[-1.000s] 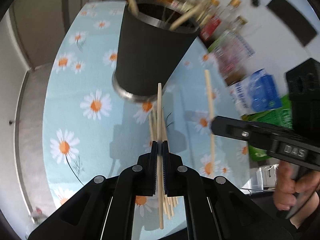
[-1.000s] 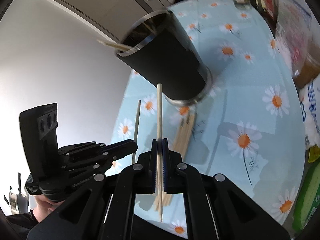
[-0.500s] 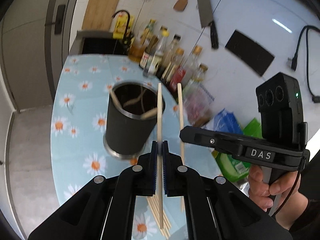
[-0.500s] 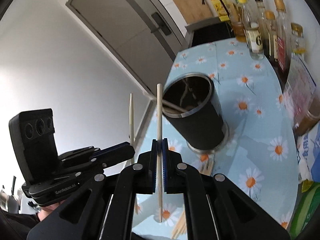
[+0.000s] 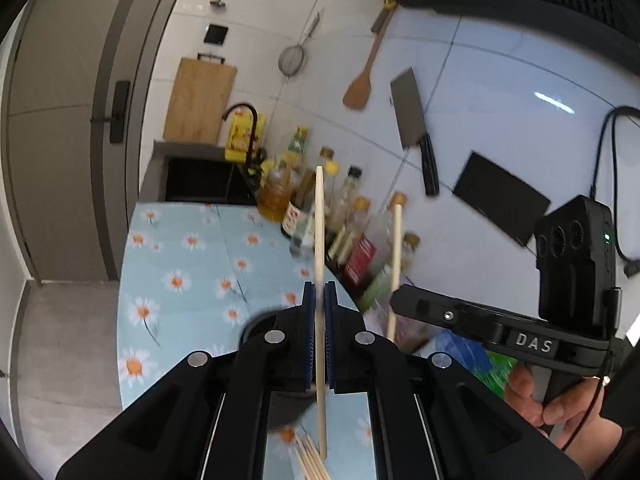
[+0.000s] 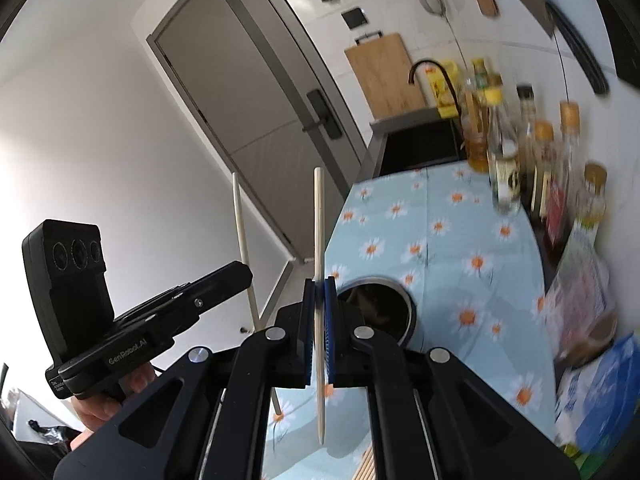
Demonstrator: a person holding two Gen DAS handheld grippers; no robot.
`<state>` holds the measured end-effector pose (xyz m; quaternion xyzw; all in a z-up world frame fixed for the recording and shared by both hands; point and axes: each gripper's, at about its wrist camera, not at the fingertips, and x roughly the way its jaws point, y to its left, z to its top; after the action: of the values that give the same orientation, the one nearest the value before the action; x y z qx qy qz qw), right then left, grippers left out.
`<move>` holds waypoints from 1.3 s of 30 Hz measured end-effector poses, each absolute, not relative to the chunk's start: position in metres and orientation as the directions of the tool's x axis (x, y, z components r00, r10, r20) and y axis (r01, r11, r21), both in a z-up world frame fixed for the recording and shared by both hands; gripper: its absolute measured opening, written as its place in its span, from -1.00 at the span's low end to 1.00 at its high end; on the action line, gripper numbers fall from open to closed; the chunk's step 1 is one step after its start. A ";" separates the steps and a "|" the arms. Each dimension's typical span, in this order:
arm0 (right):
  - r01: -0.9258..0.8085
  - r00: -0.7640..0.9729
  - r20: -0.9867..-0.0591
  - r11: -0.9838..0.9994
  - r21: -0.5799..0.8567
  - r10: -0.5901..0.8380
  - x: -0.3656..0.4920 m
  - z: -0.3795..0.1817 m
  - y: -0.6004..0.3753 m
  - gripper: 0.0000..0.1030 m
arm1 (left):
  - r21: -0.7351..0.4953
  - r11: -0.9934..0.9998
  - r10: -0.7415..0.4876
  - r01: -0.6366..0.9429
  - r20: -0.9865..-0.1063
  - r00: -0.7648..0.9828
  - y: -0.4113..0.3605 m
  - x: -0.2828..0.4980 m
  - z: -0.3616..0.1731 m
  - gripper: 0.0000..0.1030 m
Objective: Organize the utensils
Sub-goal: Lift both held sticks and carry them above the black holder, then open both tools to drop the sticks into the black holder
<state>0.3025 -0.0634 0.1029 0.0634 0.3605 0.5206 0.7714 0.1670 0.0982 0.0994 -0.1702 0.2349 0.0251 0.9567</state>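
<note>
**Two chopsticks upright, the holder below and ahead**

Each gripper was clamped tight on a single wooden chopstick. The left gripper [image 5: 319,308] held the left chopstick [image 5: 319,240] about midway along it, the stick's long axis standing almost upright across the line of the fingers, its upper end against the row of bottles [image 5: 340,216] and its lower end hanging above the loose chopsticks [image 5: 310,458] that lay on the daisy tablecloth [image 5: 180,280]. The right gripper [image 6: 319,300] pinched the right chopstick [image 6: 319,232] the same way, also near upright.

The relation that mattered was the holder's place under the sticks. In the right wrist view the dark utensil holder [image 6: 384,304] stood on the cloth just beyond and slightly right of the clamped pads, its open mouth facing up and lower than the stick's bottom tip appeared to be. In the left wrist view only a dark blurred rim [image 5: 256,324] showed behind the fingers, probably the same holder.

Judged from this, the right hand sat nearer the mouth; both sticks would go in lower end first, dropped along their own axis.
</note>
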 end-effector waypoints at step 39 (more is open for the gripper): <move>-0.773 0.359 -0.393 0.506 0.384 0.847 0.322 0.081 -0.050 -0.77 | -0.285 0.950 0.029 -0.129 -0.328 0.944 0.113 0.176 0.070 -0.72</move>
<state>0.3224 -0.0496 0.0811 0.0663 0.2786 0.4927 0.8217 0.1763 0.1126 0.0699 -0.1528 0.1622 0.0406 0.9740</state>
